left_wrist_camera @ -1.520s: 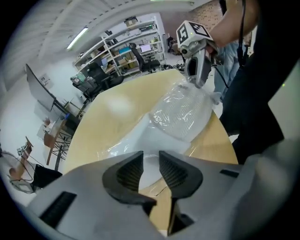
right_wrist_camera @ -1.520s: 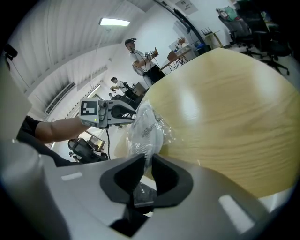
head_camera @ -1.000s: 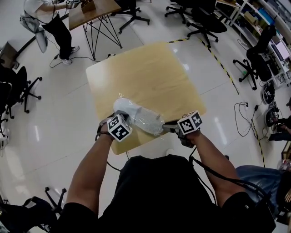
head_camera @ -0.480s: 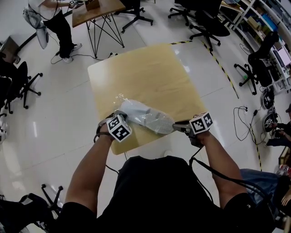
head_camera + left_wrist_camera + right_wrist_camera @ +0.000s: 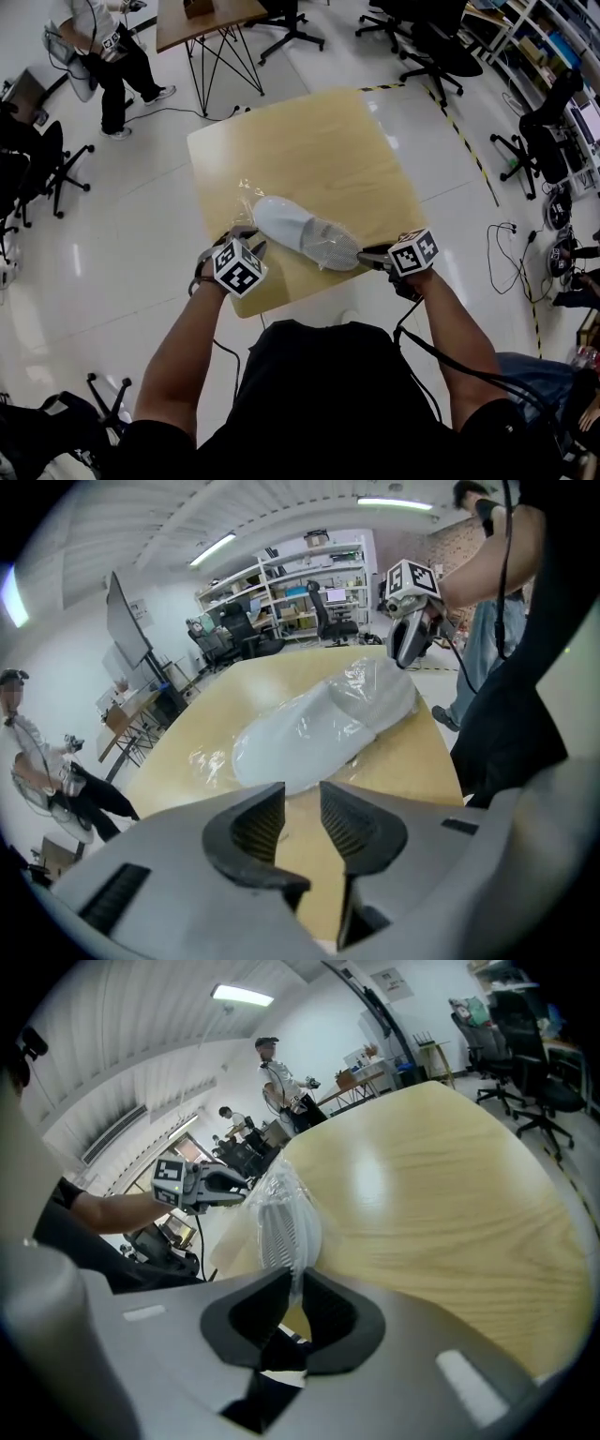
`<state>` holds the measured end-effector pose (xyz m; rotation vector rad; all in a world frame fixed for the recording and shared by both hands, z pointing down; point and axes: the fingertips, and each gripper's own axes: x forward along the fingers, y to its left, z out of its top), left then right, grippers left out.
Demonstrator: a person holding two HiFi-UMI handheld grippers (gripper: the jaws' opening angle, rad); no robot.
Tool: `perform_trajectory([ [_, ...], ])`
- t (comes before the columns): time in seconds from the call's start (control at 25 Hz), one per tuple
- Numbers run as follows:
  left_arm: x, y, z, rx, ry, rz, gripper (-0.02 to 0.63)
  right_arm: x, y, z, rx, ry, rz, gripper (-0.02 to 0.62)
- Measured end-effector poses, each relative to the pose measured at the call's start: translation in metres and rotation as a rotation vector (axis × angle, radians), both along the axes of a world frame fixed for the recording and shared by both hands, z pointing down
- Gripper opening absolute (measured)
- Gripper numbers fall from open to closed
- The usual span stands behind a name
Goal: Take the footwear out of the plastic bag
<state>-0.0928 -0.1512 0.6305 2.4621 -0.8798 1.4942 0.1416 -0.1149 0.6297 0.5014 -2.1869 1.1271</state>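
Note:
A white slipper (image 5: 302,232) lies on its side inside a clear plastic bag (image 5: 247,193) near the front edge of the wooden table (image 5: 309,141). My left gripper (image 5: 254,249) sits just short of the slipper's left end. Its jaws have just been opening and stand open with nothing between them. In the left gripper view the bagged slipper (image 5: 319,726) lies ahead of the left gripper (image 5: 302,804). My right gripper (image 5: 362,259) is at the slipper's right end. In the right gripper view the right gripper (image 5: 298,1290) is shut on the bag's film (image 5: 284,1218).
Office chairs (image 5: 427,47) stand at the back right and more (image 5: 37,164) at the left. A second table (image 5: 202,19) and a standing person (image 5: 108,52) are at the back left. Yellow-black tape (image 5: 459,136) and cables (image 5: 502,248) lie on the floor.
My left gripper has let go of the bag and drawn back a little, jaws now apart. My right gripper has pulled the bagged slipper to the right.

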Motion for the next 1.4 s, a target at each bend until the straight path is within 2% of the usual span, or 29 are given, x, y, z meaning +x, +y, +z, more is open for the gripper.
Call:
perform_trajectory([
  [0.16,0.018,-0.014,0.000,-0.024,-0.021,0.059,0.161,-0.023,0.007,-0.002,0.007,0.016,-0.122,0.044],
  [0.24,0.019,-0.014,0.000,-0.045,-0.027,0.072,0.163,-0.031,0.012,-0.003,-0.003,0.021,-0.175,0.043],
  [0.4,0.009,-0.010,0.010,-0.106,-0.048,0.095,0.154,-0.041,0.012,0.001,-0.036,0.018,-0.201,0.043],
  [0.6,0.005,-0.015,0.026,-0.133,-0.077,0.066,0.076,-0.044,0.005,0.007,-0.047,0.014,-0.155,0.051],
  [0.84,0.012,-0.014,0.024,-0.113,-0.063,0.078,0.061,-0.028,0.001,0.001,-0.083,-0.034,-0.107,0.046],
  [0.92,0.015,-0.016,0.023,-0.112,-0.062,0.085,0.058,-0.023,-0.002,-0.005,-0.106,-0.077,-0.085,0.043],
  [1.08,0.024,-0.015,0.022,-0.111,-0.074,0.133,0.057,-0.016,0.000,-0.030,-0.252,-0.260,0.009,0.035],
  [1.16,0.028,-0.013,0.020,-0.106,-0.081,0.152,0.057,-0.010,-0.002,-0.038,-0.264,-0.301,0.047,0.034],
  [1.28,0.029,-0.016,0.021,-0.093,-0.103,0.143,0.050,0.012,-0.003,-0.029,-0.261,-0.252,0.089,0.034],
  [1.4,0.029,-0.015,0.023,-0.101,-0.094,0.126,0.025,0.041,-0.010,-0.008,-0.262,-0.174,0.199,0.035],
])
